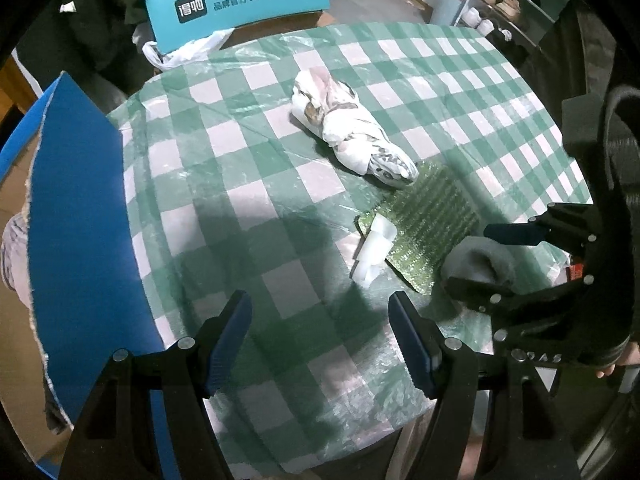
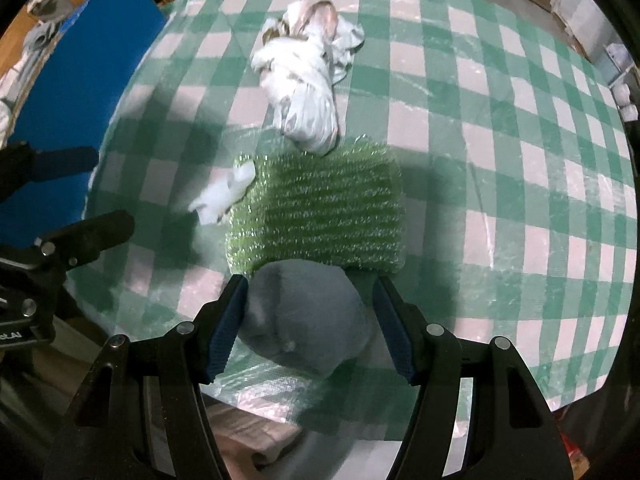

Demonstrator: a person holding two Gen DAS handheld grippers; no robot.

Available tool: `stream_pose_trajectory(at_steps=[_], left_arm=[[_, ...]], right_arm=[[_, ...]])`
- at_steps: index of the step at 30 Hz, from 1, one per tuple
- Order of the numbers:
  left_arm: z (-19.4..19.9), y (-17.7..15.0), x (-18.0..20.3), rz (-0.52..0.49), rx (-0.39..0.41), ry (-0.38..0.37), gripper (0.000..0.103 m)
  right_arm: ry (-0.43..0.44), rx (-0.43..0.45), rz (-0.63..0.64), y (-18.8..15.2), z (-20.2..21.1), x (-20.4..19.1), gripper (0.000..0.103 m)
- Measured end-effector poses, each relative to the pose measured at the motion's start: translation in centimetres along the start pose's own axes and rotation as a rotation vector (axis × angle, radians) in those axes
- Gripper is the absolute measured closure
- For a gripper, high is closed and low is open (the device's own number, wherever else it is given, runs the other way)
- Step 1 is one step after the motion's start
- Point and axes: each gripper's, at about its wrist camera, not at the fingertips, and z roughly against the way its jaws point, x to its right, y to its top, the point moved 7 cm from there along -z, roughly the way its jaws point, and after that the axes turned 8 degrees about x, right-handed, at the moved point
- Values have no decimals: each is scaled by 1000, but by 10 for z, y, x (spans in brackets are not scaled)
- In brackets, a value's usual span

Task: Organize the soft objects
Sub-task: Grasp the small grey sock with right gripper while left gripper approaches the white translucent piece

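The counter [image 1: 248, 184], under a green-and-white checked cloth with clear plastic over it, carries four soft things. A knotted white bundle [image 1: 348, 132] lies at upper centre of the left wrist view, its near end just touching a green bubble-wrap sheet [image 1: 432, 224]. A small piece of white foam [image 1: 374, 252] rests against that sheet's left edge. At the right of this view a grey sock [image 1: 478, 260] sits by the sheet's lower corner, between the jaws of the right gripper [image 1: 484, 256]. In the right wrist view the sock [image 2: 308, 320] fills the gap at lower centre, but whether the blue pads [image 2: 224, 328] press it cannot be told. The left gripper [image 1: 320, 336] hangs released over bare cloth at lower centre, nothing between its jaws.
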Motion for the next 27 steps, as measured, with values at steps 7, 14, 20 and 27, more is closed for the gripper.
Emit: stream_pose_trajectory(at_steps=[7,14,20,27], left_arm=[[-14,-2,8,-10,-23,-16,31],[-27,0,12,-23,-27,-13,31],[-39,1,12,7,-52,-23,31],[-48,8,24,-16,-54,-27,31]], right_arm=[[5,-25,31,-4,-9,-4,62],[20,24,15,11,8,-2,75],[30,63,-41,20,24,15,75],[20,93,-112,26,29,39,75]])
